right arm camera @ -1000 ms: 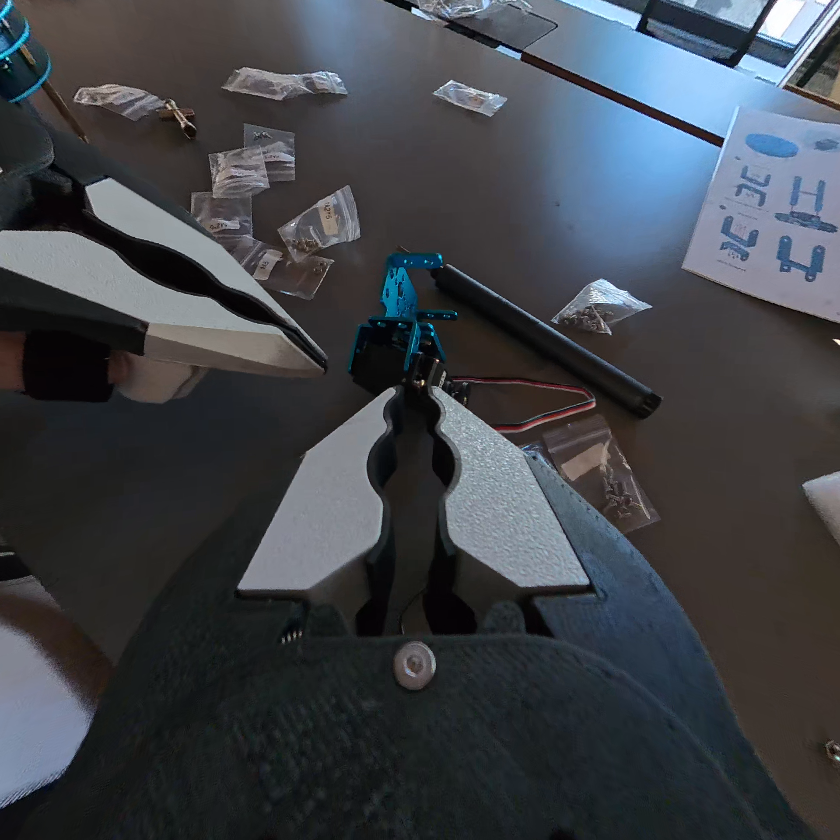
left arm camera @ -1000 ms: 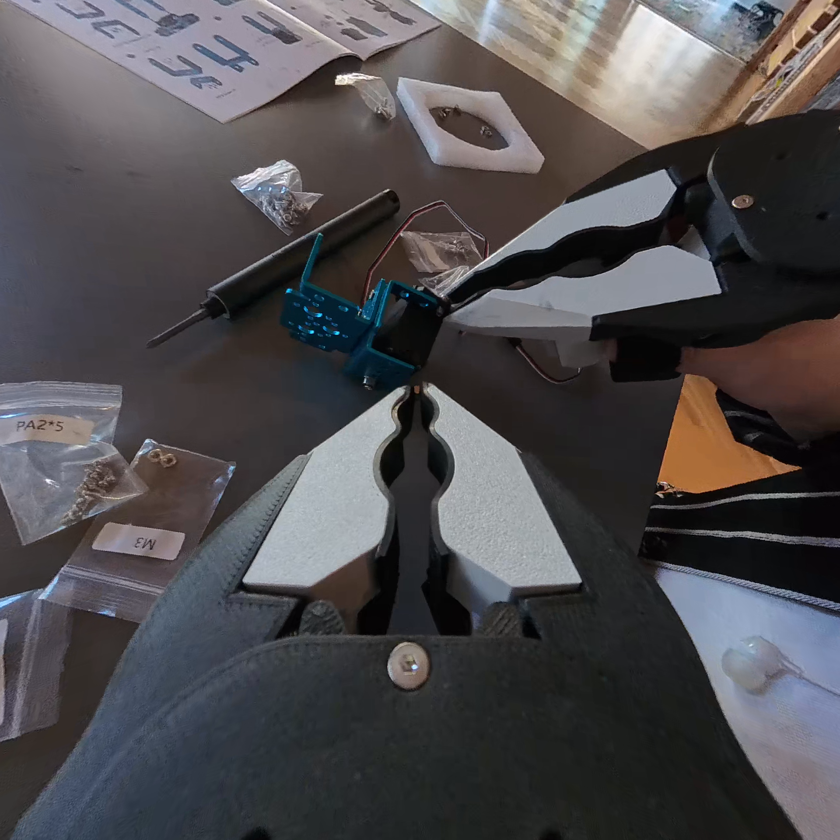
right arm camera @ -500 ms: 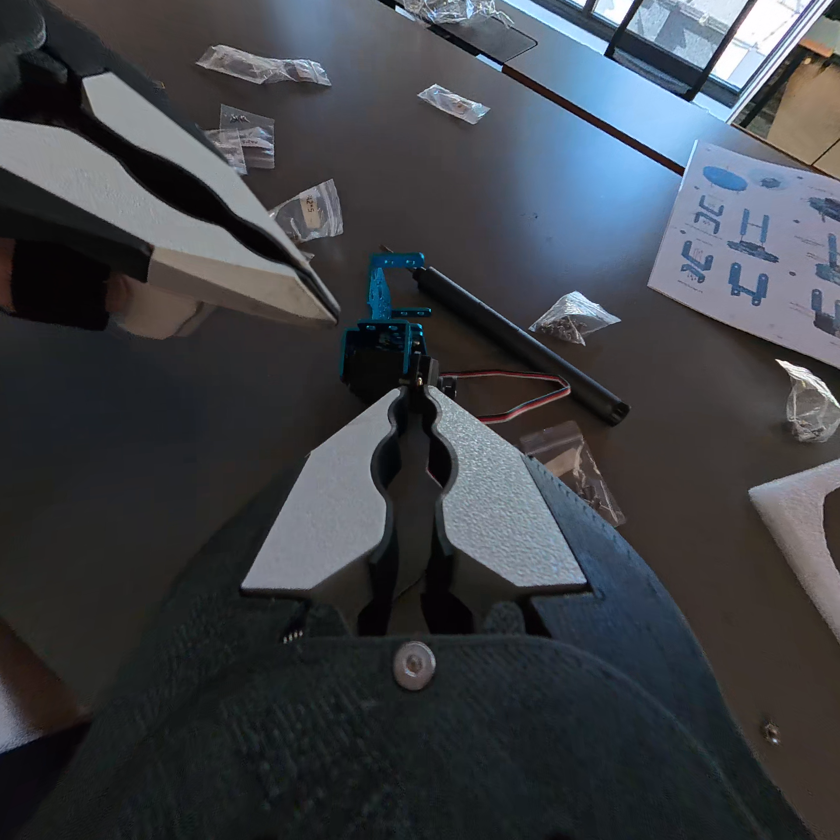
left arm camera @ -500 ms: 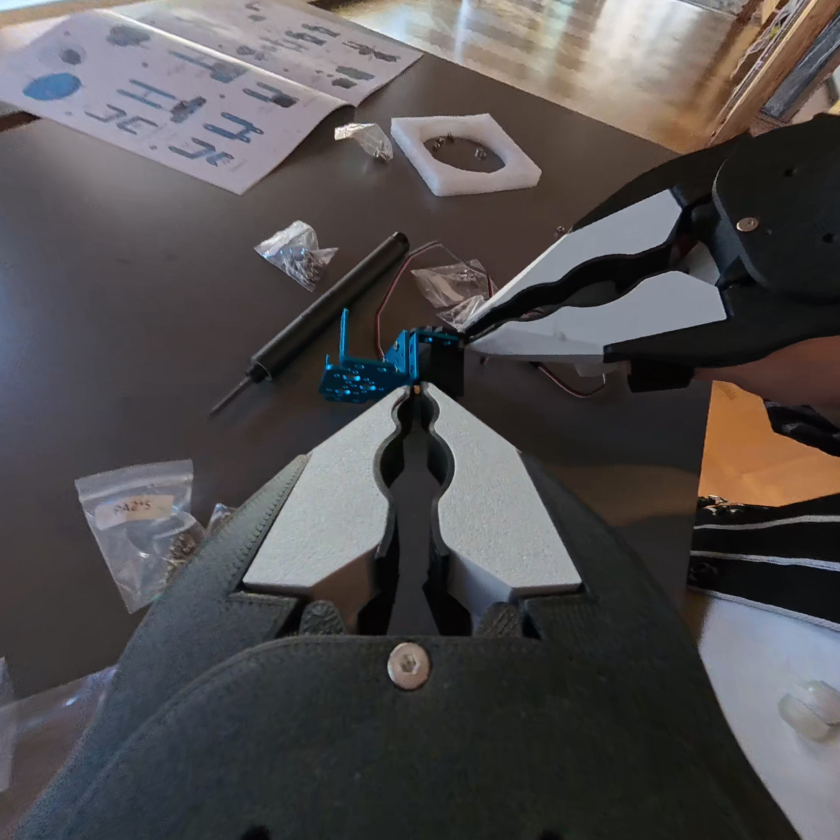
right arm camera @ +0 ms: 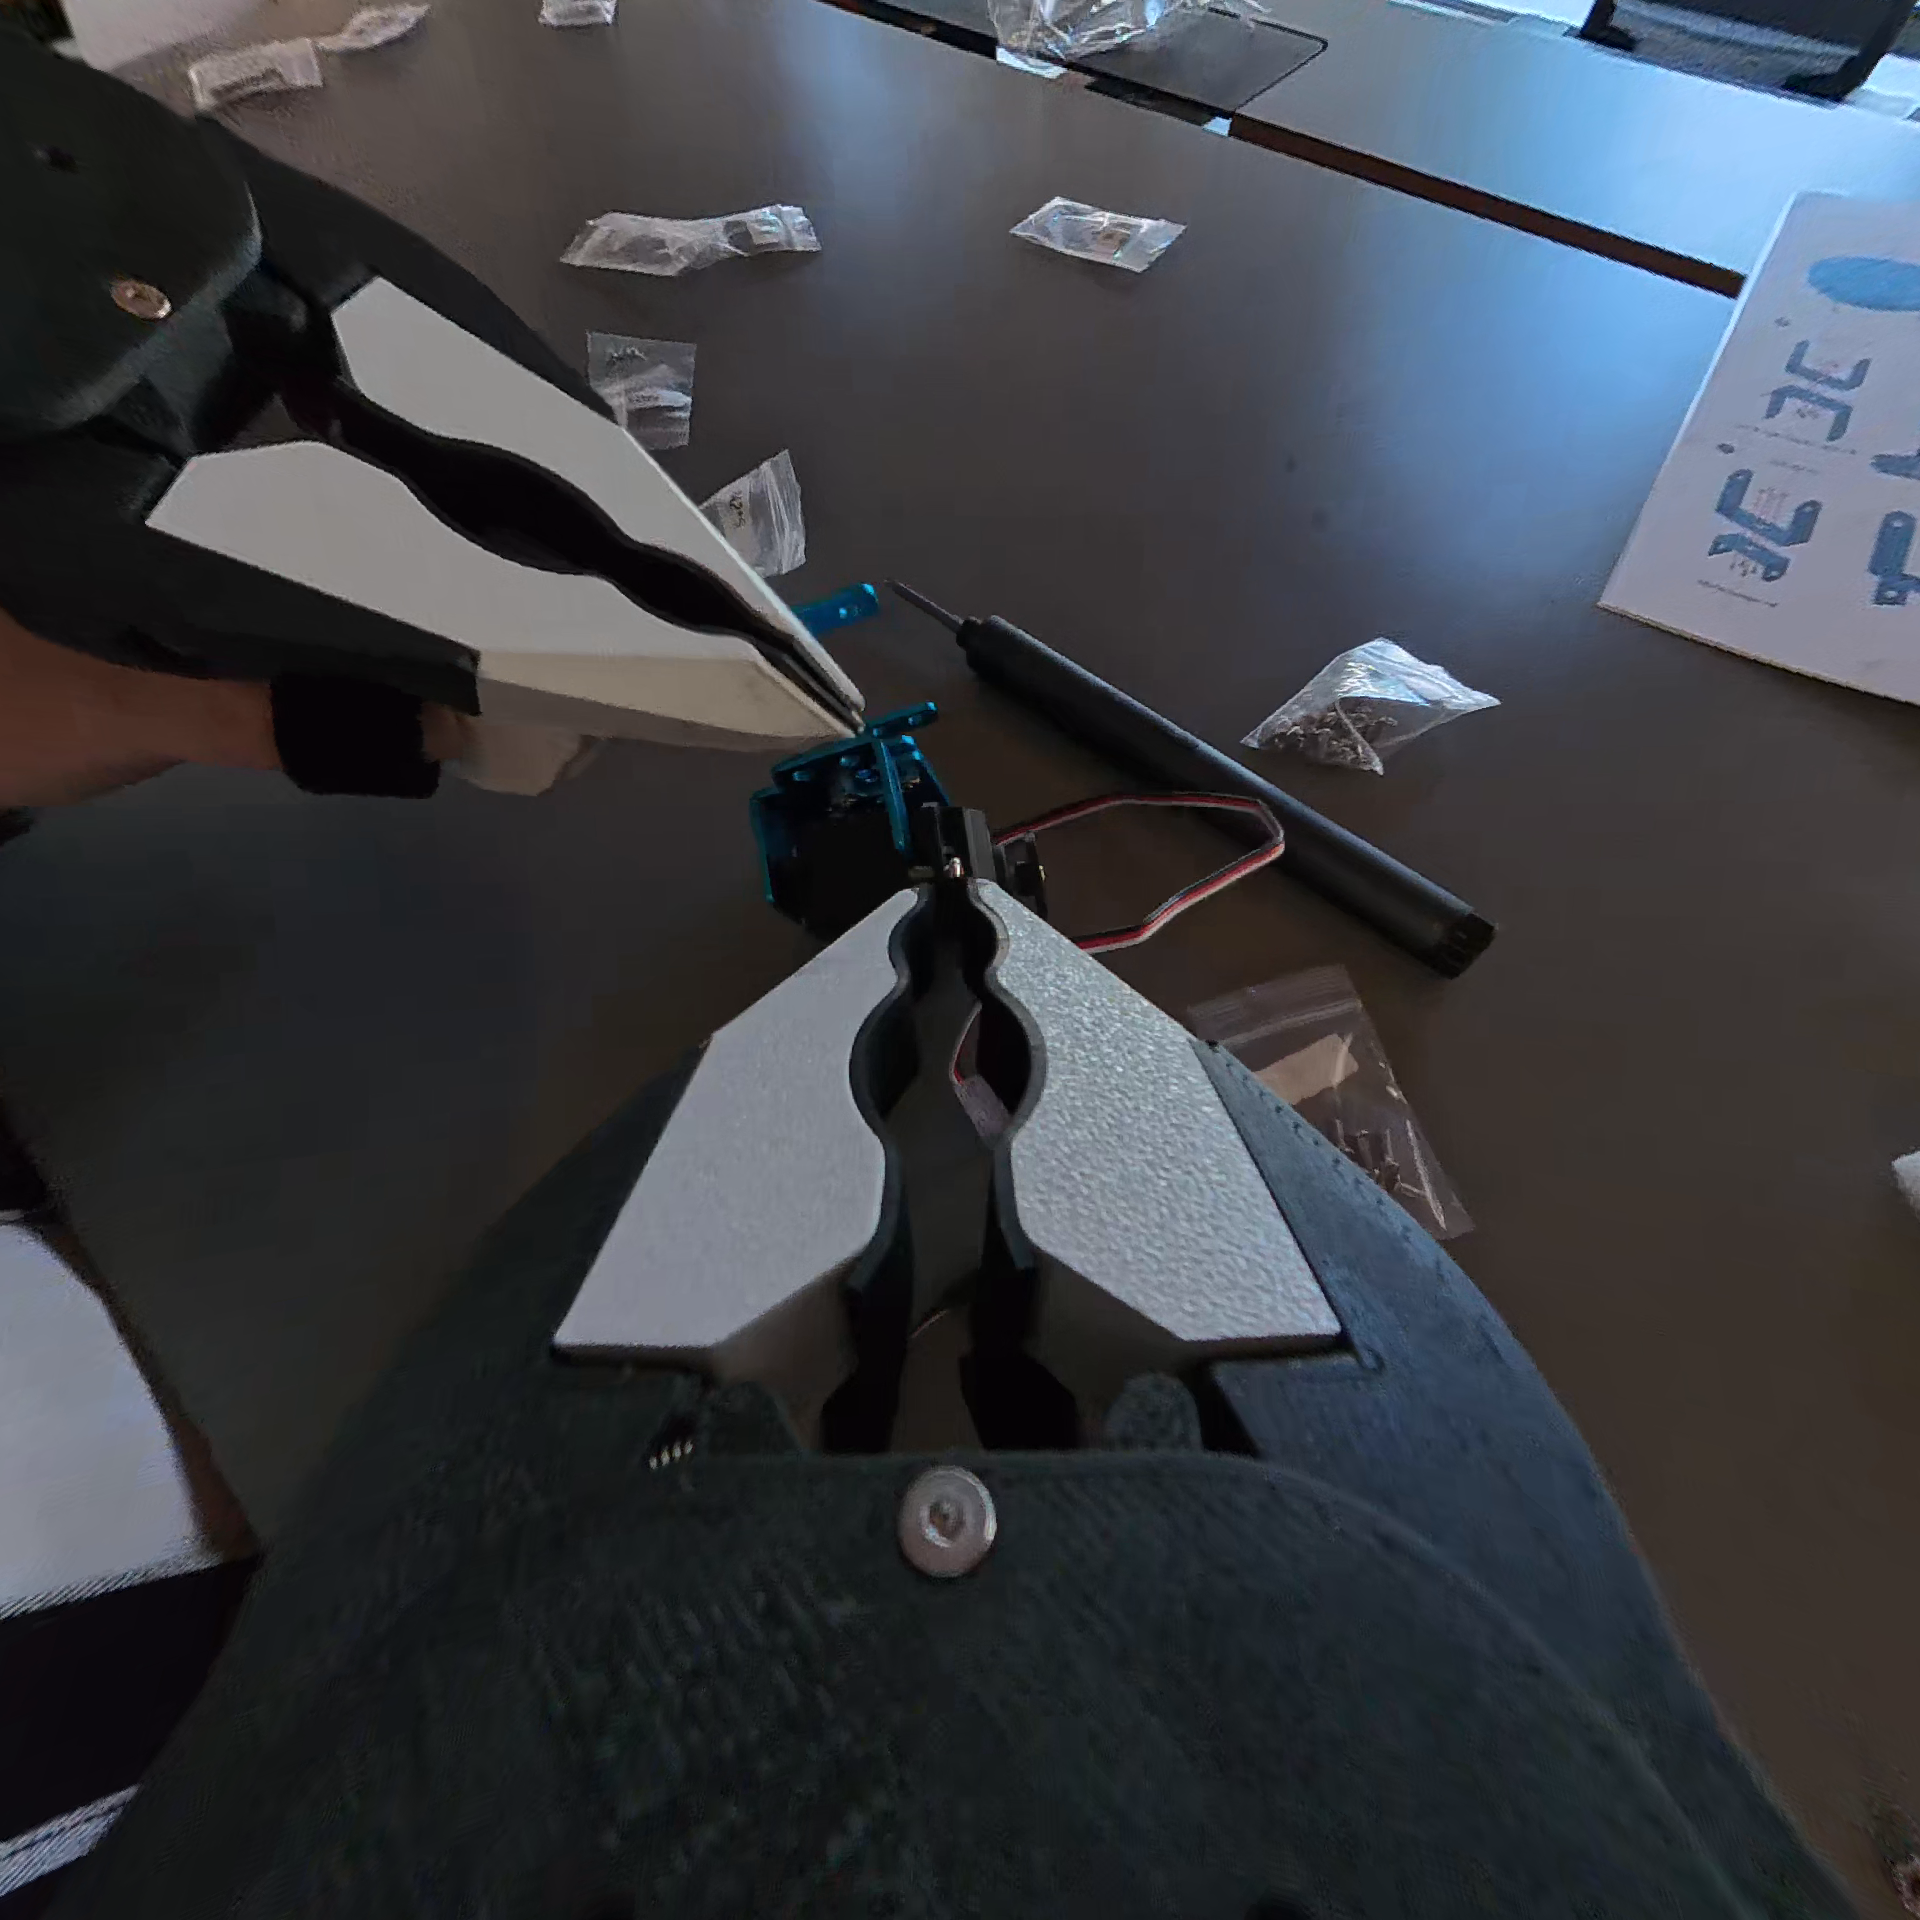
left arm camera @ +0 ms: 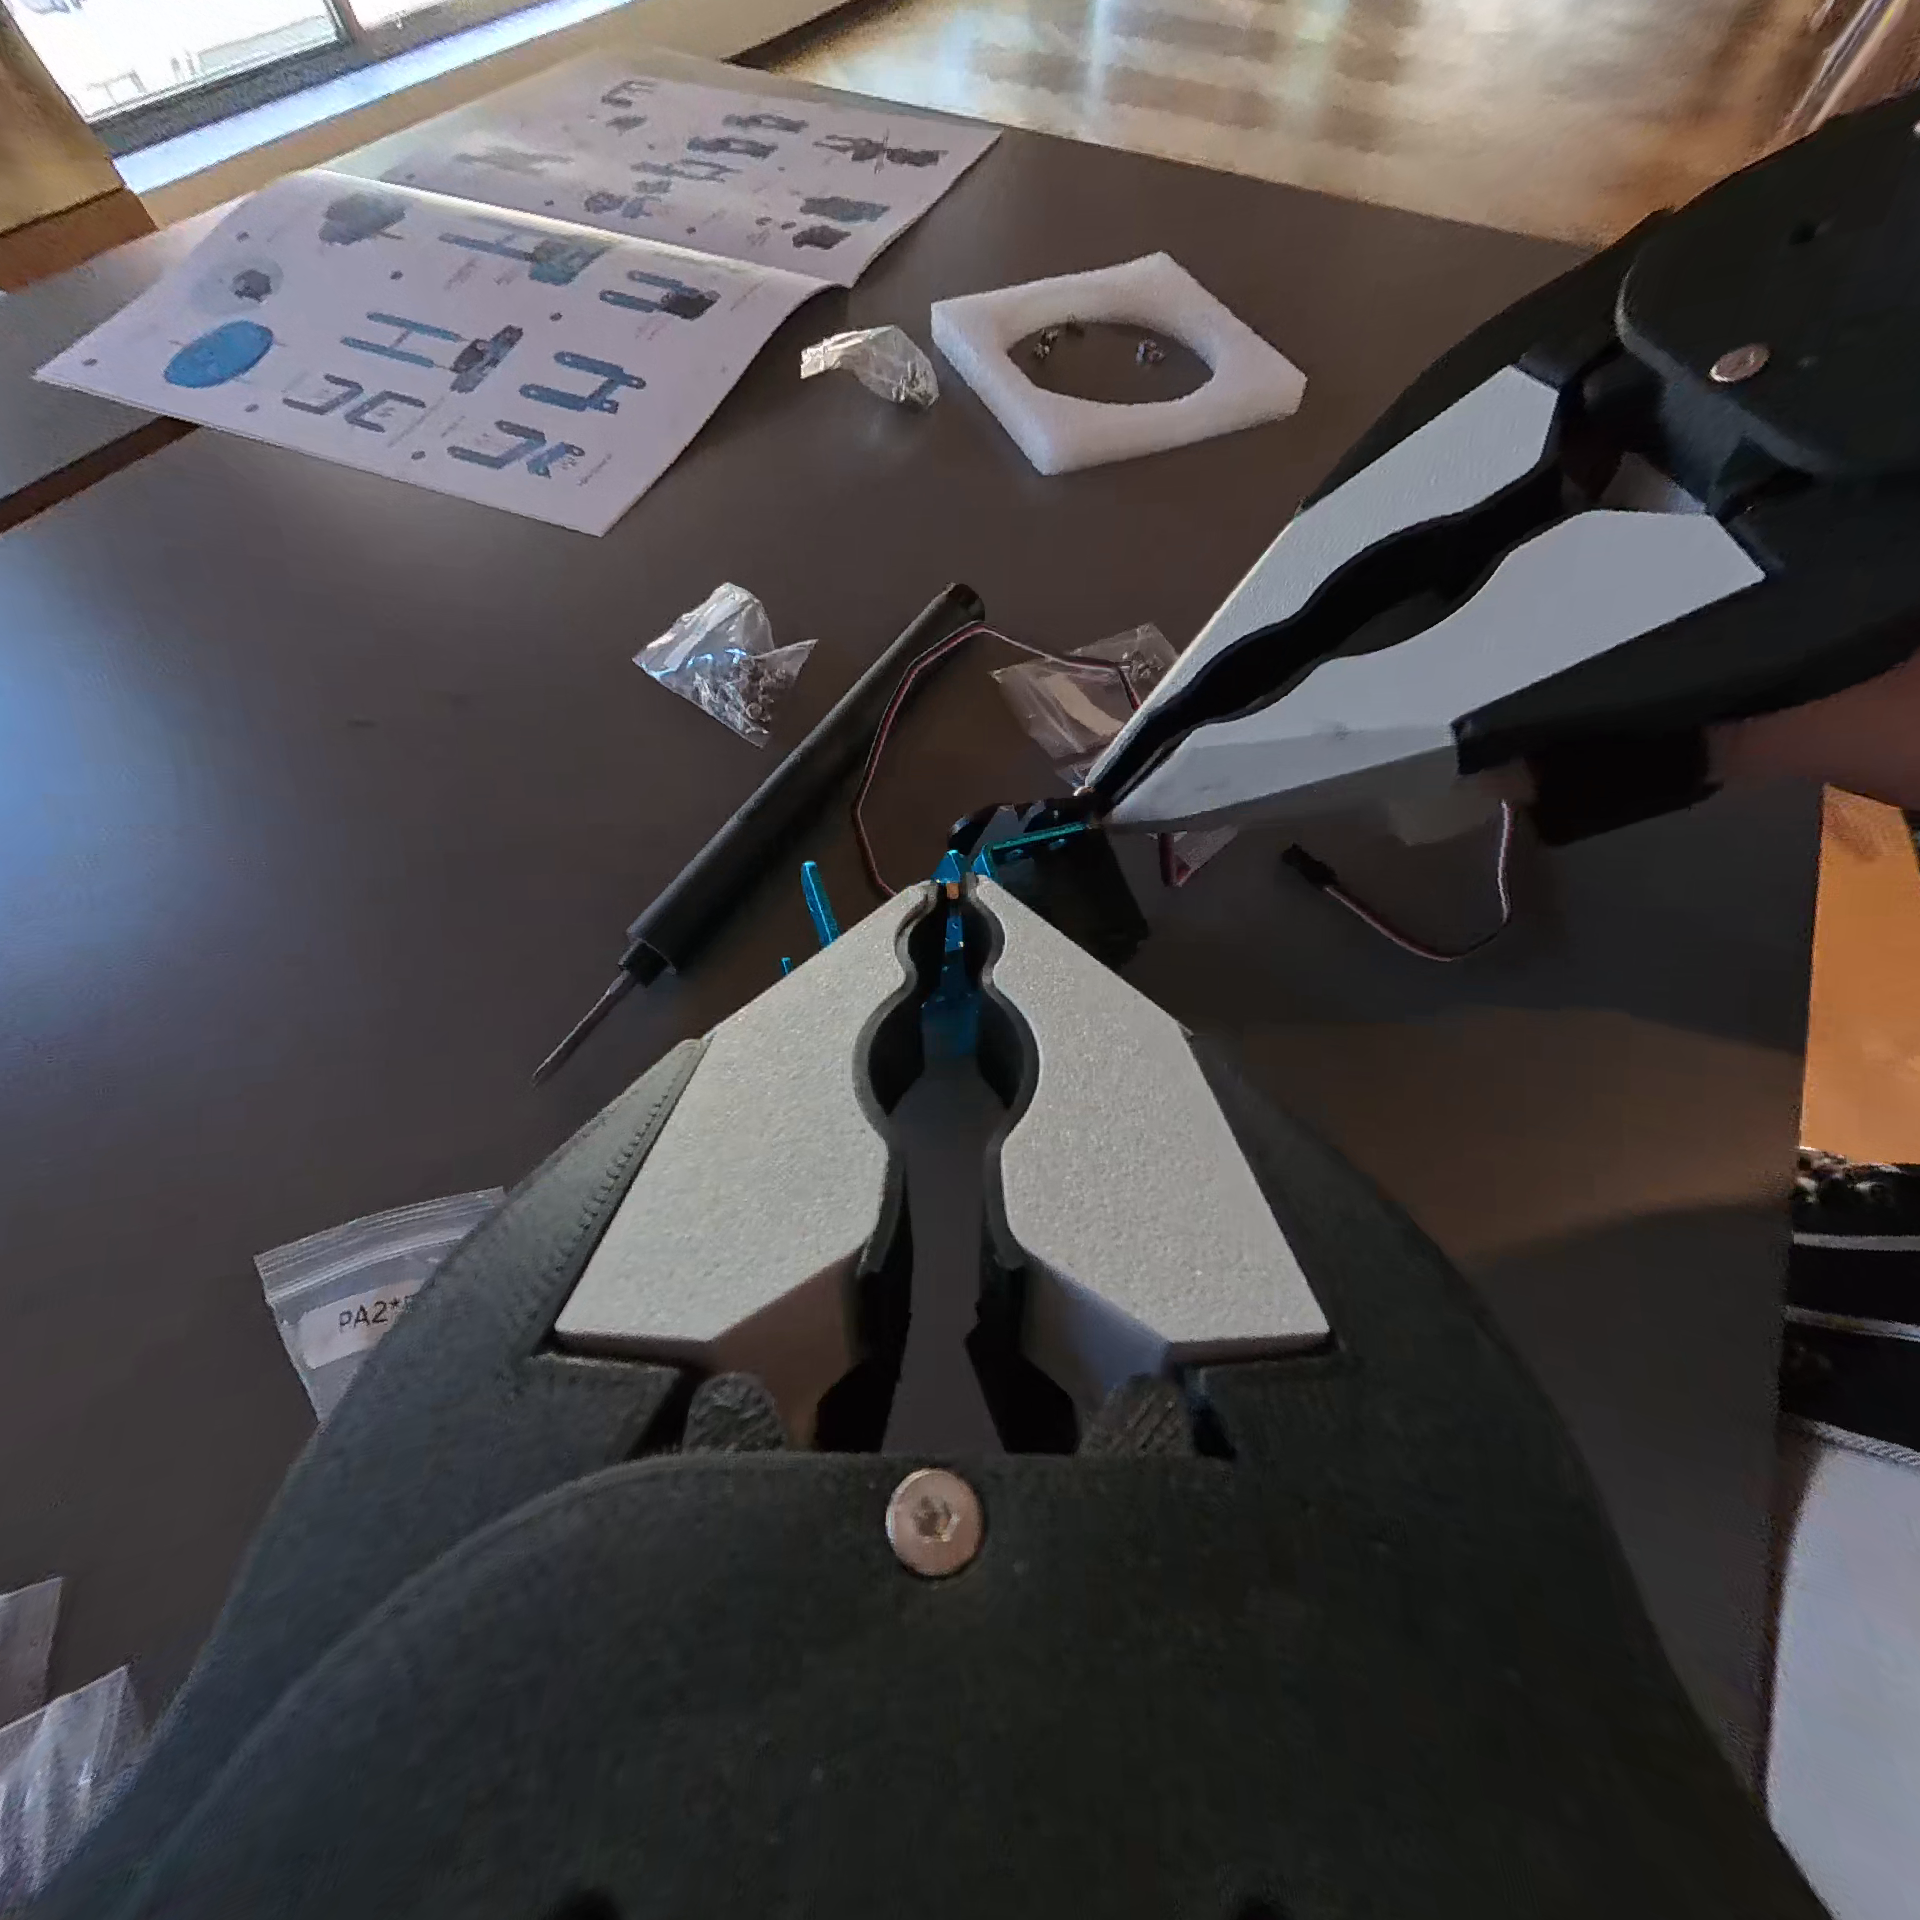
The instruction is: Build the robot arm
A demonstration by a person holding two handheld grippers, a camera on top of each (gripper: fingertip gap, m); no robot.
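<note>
A black servo (right arm camera: 821, 873) in a blue metal bracket (right arm camera: 831, 774), with a red, brown and white cable (right arm camera: 1174, 810), sits at the middle of the dark table. My right gripper (right arm camera: 948, 878) is shut on the servo's black end tab; it also shows in the left wrist view (left arm camera: 1089, 798). My left gripper (left arm camera: 948, 888) is shut on a small brass-coloured screw at its tips. In the right wrist view the left gripper (right arm camera: 854, 719) has its tips at the bracket's top edge. My fingers hide most of the bracket (left arm camera: 1013, 831) in the left wrist view.
A black screwdriver (right arm camera: 1195, 769) lies just behind the servo. Several small bags of screws (right arm camera: 1361, 707) are scattered around. An open printed booklet (left arm camera: 416, 343) and a white foam frame (left arm camera: 1122, 353) lie farther back. A person's striped sleeve (left arm camera: 1860, 1288) is at the right edge. The tips of both grippers are at nearly the same place.
My left gripper has moved forward, and its tips have come to the bracket's top edge. My right gripper has kept its hold on the servo and turned it a little.
</note>
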